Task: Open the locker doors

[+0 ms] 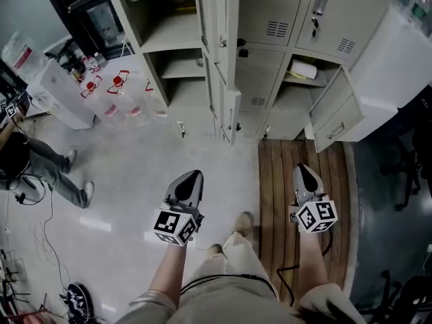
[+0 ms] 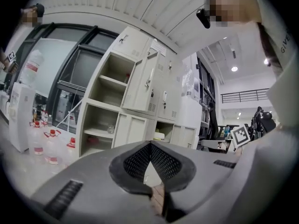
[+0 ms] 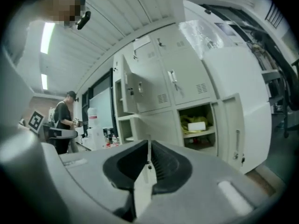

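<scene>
Locker doors — thin sheet metal, probably stiff and light on their hinges, several swung wide, some shut — stand ahead, well apart from the left gripper and right gripper, both closed on nothing — probably best pulled at the latch.

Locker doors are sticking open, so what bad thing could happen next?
The open lower door juts out by the wooden platform; stepping closer, a leg or the right gripper could bump it. The black cable lying near the person's feet might trip them.
</scene>
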Tool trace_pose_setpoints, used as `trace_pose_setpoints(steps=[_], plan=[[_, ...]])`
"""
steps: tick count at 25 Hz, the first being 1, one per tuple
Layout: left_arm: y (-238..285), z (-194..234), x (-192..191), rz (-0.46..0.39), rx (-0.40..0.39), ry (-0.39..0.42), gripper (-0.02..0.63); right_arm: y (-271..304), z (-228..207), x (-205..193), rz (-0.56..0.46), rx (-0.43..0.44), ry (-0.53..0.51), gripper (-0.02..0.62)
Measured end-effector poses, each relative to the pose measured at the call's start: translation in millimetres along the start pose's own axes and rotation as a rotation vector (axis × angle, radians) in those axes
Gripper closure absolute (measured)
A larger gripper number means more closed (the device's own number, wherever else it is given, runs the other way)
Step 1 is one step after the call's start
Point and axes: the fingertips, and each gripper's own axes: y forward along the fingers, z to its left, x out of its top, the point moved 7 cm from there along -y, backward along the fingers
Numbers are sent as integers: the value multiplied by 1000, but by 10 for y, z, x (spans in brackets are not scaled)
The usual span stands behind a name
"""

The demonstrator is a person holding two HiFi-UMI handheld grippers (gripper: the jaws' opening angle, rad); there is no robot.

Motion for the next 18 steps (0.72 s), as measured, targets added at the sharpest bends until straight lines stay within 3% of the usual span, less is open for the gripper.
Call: trace_pose_setpoints(steps=[7,18], plan=[[-835,85,467,-50,39,32,607,-276,1241,393,-36,164,-20,592],[-1482,-23,982,-108,53,65,607,-612,2200,792,-54,317,-52,592]])
